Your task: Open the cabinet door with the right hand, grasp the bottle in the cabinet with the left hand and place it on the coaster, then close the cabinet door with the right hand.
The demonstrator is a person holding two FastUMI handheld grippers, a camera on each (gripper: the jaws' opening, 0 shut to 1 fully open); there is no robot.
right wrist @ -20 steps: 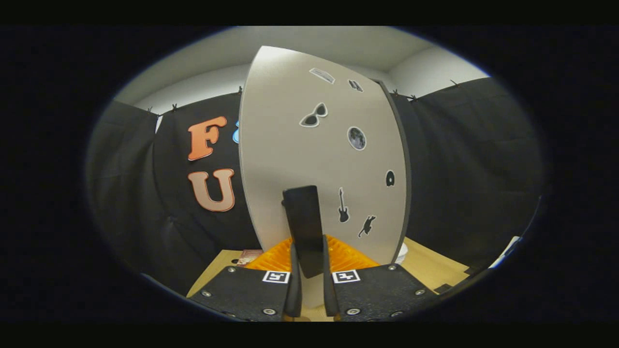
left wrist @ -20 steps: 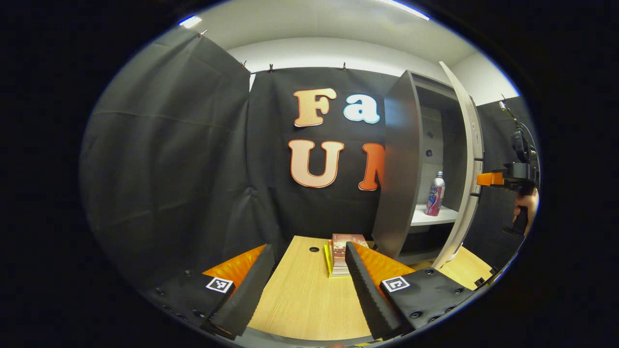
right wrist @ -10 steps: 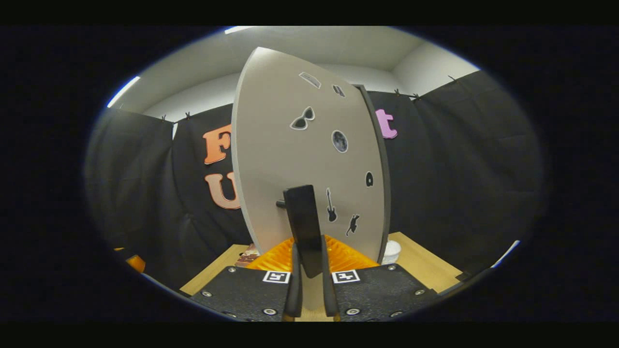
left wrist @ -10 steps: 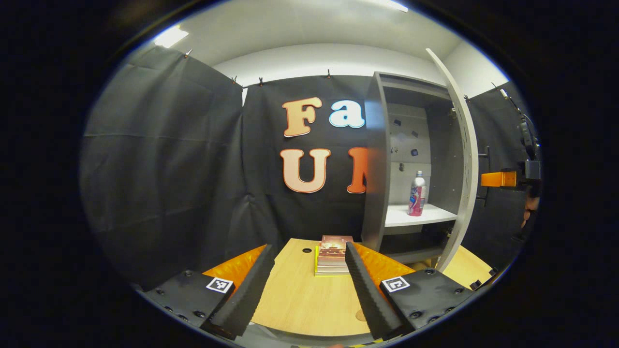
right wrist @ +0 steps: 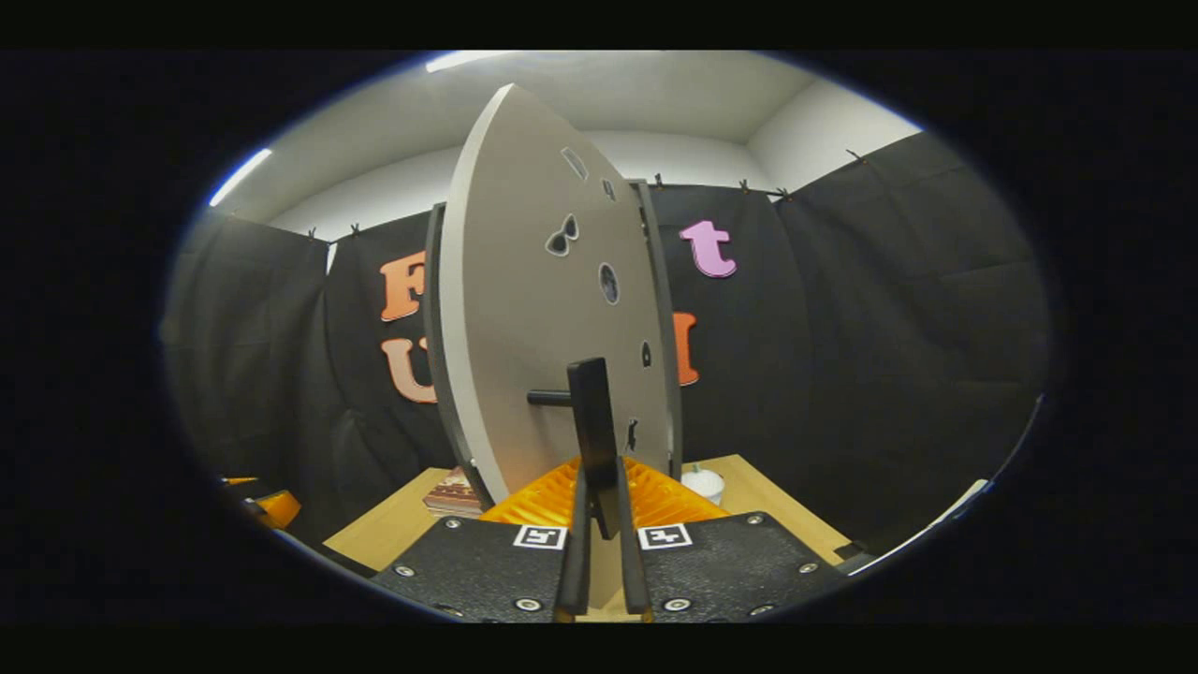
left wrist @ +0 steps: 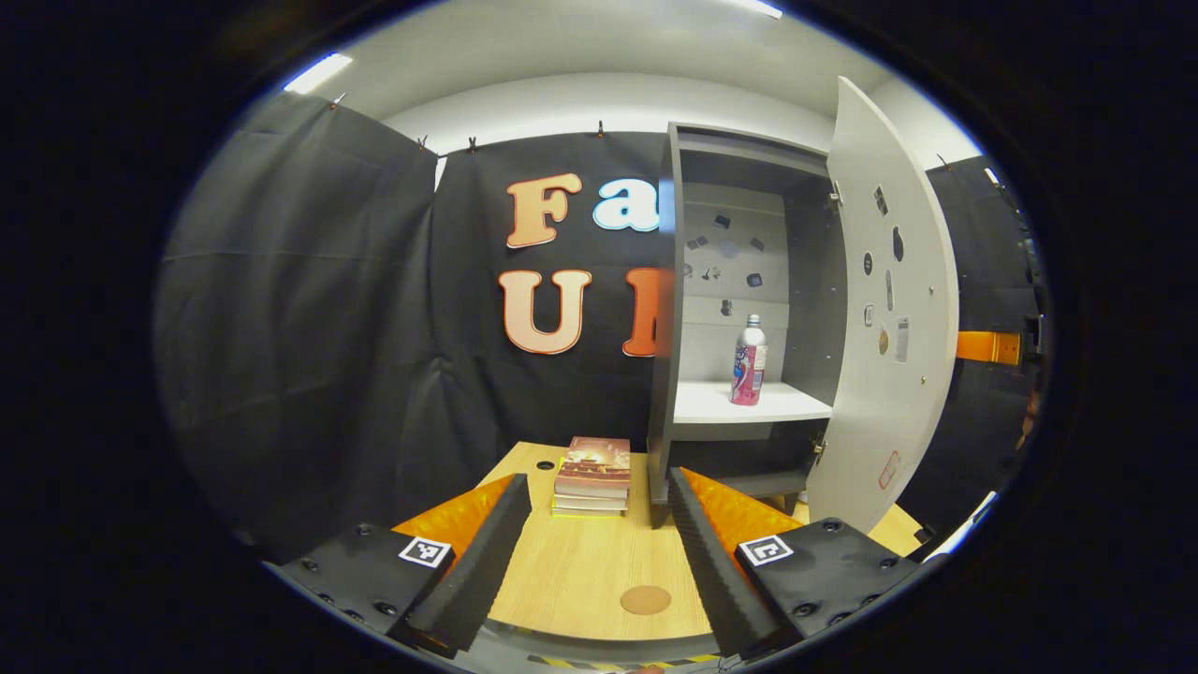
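Two grippers: our right gripper [right wrist: 599, 524] clamps the door handle [right wrist: 593, 440], holding the cabinet door [left wrist: 889, 309] wide so our left gripper [left wrist: 599, 538], spread empty, can reach the shelved bottle [left wrist: 748, 360].

The cabinet door [left wrist: 884, 309] hides most of the right gripper [left wrist: 987, 347] in the left gripper view; just a bit of it pokes out past the door's edge. The stickers [left wrist: 725, 248] on the back wall of the cabinet [left wrist: 669, 309] are too small to tell what they are, and so is the label on the bottle [left wrist: 748, 360]. In the right gripper view, the cabinet door [right wrist: 524, 309] covers the whole inside of the cabinet. It also hides part of the stack of books [right wrist: 452, 492] and part of a small white thing [right wrist: 703, 484] on the table [right wrist: 393, 524]
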